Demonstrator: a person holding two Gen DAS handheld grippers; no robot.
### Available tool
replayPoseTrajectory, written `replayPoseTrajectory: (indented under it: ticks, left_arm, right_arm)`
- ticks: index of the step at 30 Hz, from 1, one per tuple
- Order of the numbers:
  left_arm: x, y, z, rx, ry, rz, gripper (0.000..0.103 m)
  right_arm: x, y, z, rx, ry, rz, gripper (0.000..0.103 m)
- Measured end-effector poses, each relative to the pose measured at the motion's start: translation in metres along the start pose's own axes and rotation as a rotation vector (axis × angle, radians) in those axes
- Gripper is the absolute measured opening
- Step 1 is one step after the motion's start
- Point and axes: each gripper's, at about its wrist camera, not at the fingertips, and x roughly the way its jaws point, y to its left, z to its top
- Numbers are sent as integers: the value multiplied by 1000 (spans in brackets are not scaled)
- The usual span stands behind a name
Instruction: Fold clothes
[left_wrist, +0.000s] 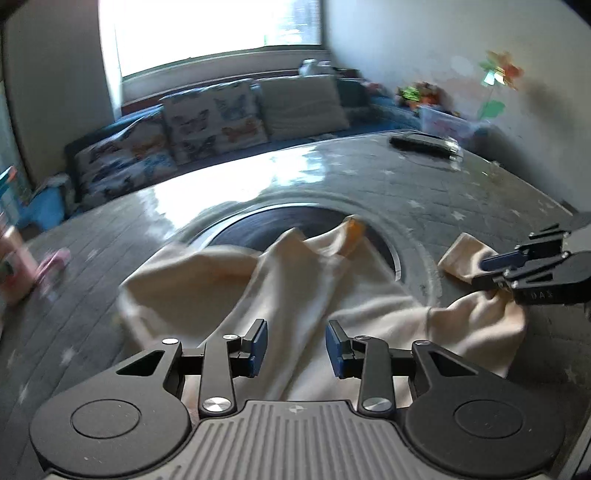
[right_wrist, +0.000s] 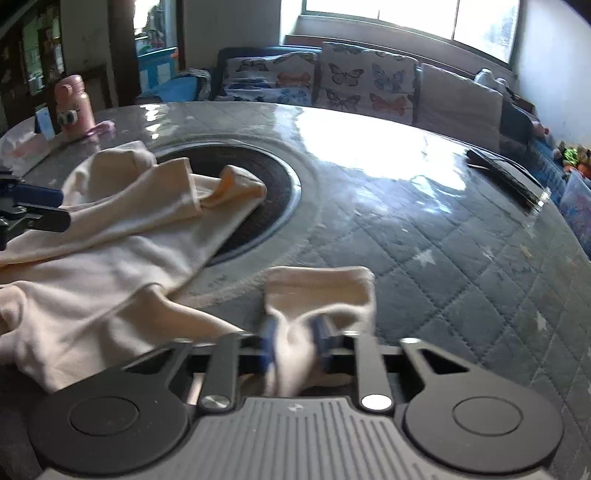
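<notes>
A cream long-sleeved garment lies crumpled on the round grey quilted table, partly over the dark round inset at its centre. My left gripper hovers open over the garment's body, with cloth below its blue pads and nothing pinched between them. In the right wrist view my right gripper is shut on a sleeve, whose cloth bunches between the pads while the cuff lies flat ahead. The right gripper also shows at the left wrist view's right edge. The left gripper shows at the right wrist view's left edge.
A pink bottle and small pink items stand at the table's far left. A dark flat object lies near the far right edge. A sofa with butterfly cushions runs behind the table under a bright window.
</notes>
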Motion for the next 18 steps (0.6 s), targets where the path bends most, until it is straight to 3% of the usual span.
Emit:
replayPoseTrajectory:
  ticks: [3, 11, 14, 16, 18]
  left_arm:
    - [22, -10, 8, 39, 7, -17, 37]
    - [72, -11, 15, 38, 61, -10, 37]
    - [80, -10, 13, 47, 63, -6, 29]
    - [81, -11, 12, 61, 50, 3, 12]
    - [80, -11, 11, 67, 40, 18, 5]
  right_arm:
    - [-5, -13, -3, 55, -17, -36, 11]
    - [-29, -55, -22, 267, -53, -183, 11]
    - [-35, -62, -23, 279, -56, -197, 15]
    - [-37, -63, -22, 280, -62, -196, 15]
    - [-40, -64, -21, 281, -68, -194, 16]
